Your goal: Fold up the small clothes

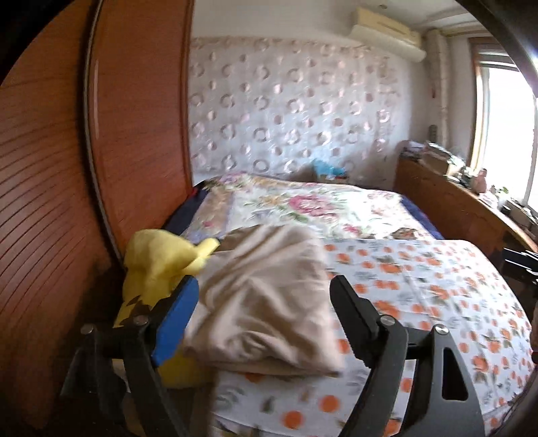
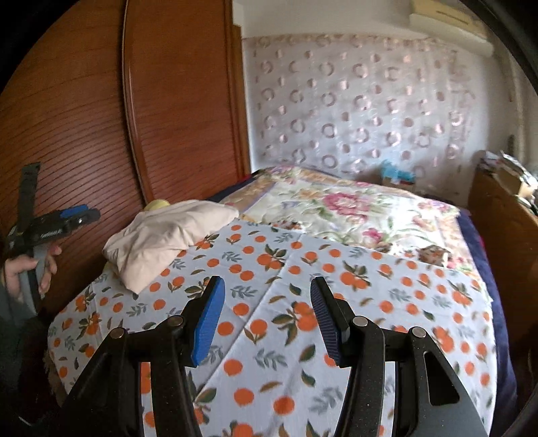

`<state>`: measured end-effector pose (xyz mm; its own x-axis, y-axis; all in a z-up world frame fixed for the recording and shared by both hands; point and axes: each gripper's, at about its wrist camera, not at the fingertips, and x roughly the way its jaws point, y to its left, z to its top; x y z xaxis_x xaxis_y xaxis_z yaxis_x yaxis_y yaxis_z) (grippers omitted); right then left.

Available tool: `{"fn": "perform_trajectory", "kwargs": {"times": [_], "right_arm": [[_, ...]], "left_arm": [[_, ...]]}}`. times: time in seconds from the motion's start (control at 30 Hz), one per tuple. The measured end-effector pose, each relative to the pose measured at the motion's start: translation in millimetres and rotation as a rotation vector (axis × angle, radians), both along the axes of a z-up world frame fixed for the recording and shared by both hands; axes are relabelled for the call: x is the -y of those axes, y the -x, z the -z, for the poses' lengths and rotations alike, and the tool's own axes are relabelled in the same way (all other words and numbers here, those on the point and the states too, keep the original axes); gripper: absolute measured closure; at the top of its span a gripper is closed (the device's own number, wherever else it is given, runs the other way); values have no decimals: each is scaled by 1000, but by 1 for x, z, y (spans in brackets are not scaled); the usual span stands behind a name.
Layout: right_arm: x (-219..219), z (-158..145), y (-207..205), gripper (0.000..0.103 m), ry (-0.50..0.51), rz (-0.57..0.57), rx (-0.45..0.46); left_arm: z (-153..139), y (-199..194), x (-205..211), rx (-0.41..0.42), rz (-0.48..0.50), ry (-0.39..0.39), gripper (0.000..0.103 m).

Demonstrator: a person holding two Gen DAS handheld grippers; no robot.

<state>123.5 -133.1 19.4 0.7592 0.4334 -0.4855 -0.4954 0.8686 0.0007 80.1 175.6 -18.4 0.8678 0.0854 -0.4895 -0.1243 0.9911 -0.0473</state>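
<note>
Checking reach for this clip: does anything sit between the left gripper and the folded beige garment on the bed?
Nothing visible does. The left gripper, open and empty, faces the beige garment directly. A yellow plush sits beside it to the left, not between.

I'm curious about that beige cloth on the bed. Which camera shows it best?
The right wrist view: the whole beige cloth lies in sight, folded, on the orange-print sheet. The left wrist view shows the cloth closer but blurred, partly behind the gripper's fingers.

Orange-print sheet [image 2: 336, 255] over the bed, floral quilt [image 1: 302, 205] behind, wooden wardrobe [image 1: 141, 117], air conditioner [image 1: 386, 30], cluttered wooden cabinet [image 1: 447, 195], bright window [image 1: 504, 127]
</note>
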Motion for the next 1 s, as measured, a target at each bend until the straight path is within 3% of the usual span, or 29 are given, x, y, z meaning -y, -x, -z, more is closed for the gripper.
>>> {"fn": "perform_trajectory", "kwargs": {"times": [0.07, 0.13, 0.23, 0.6, 1.0], "right_arm": [[5, -2, 15, 44, -9, 27, 20], [8, -6, 29, 31, -23, 52, 45], [15, -12, 49, 20, -50, 86, 71], [26, -22, 96, 15, -72, 224, 162], [22, -13, 97, 15, -93, 258, 160]], "left_arm": [[-5, 7, 14, 14, 19, -9, 20], [-12, 16, 31, 31, 41, -11, 20], [-20, 27, 52, 54, 75, 2, 19], [-40, 50, 119, 99, 136, -1, 19], [-37, 53, 137, 93, 138, -33, 19]]}}
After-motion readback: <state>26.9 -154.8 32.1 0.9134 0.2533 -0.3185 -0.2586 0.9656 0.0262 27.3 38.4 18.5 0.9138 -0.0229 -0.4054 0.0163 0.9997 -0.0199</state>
